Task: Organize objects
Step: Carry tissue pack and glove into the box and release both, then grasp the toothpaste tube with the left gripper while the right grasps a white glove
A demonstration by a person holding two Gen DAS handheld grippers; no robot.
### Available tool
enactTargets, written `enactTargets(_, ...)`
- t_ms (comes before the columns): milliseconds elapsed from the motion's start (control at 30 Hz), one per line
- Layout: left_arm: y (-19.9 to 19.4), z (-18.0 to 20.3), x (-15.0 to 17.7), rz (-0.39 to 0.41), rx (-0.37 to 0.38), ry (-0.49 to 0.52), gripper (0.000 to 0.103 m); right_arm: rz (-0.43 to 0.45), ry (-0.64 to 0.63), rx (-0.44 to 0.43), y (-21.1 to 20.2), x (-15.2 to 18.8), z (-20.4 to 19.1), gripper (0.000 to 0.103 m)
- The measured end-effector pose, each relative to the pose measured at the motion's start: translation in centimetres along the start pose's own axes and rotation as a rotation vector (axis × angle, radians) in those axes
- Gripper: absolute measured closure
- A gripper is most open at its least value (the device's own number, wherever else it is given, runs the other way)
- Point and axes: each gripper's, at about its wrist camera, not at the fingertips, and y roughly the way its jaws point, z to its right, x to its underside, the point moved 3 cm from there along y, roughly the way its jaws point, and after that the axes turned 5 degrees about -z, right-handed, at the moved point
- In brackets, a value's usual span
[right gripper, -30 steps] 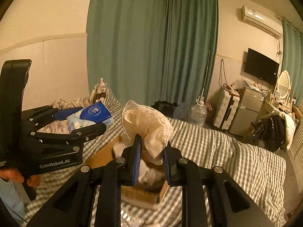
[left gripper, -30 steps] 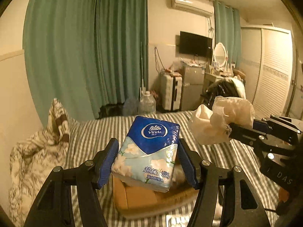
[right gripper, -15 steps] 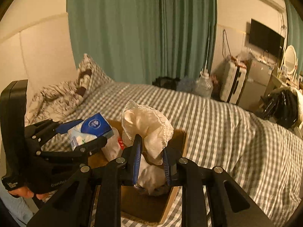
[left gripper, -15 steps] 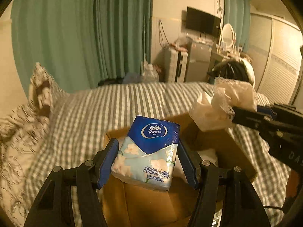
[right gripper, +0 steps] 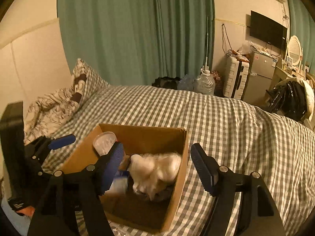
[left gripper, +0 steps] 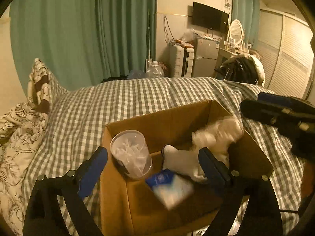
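both grippers' jaws just opened up and hang empty over the cardboard box [left gripper: 157, 122] on the bed [left gripper: 122, 98], left gripper [left gripper: 153, 167], right gripper [right gripper: 157, 161], tissue pack [left gripper: 173, 186] and lacy white cloth [right gripper: 157, 167] motion-blurred inside the box, clear tub [left gripper: 131, 153] contents hard to make out

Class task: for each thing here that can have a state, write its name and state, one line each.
Cardboard box: open-topped, on the bed.
Tissue pack: released, blurred, inside the box.
Lace cloth: released, in the box.
Plastic cup: upright in the box.
Left gripper: open, just opened.
Right gripper: open, just opened.
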Motion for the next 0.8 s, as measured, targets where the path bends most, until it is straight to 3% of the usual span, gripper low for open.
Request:
enactTargets(167,-3.0,0.3,0.7,-0.005,-0.026,-0.035,0.007,0.047,0.001,0.02,-4.5,0.3,0.5,0.024)
enactTargets(267,-5.7,1.0,1.4,0.027,-0.046,-0.049,0.0,0.082,-0.007,0.031,-7.7,0.6,0.9,0.02)
enactTargets(500,-11.1,3.1,2.5,0.08,-0.095,-0.057,0.0,0.131,-0.058,0.042,-14.1,1.9,0.6,0.018)
enactTargets(800,-13.3,5.3,4.9,0.085,-0.12,-0.08,0.0,0.089,-0.111,0.046,-16.4,6.0,0.6,0.015)
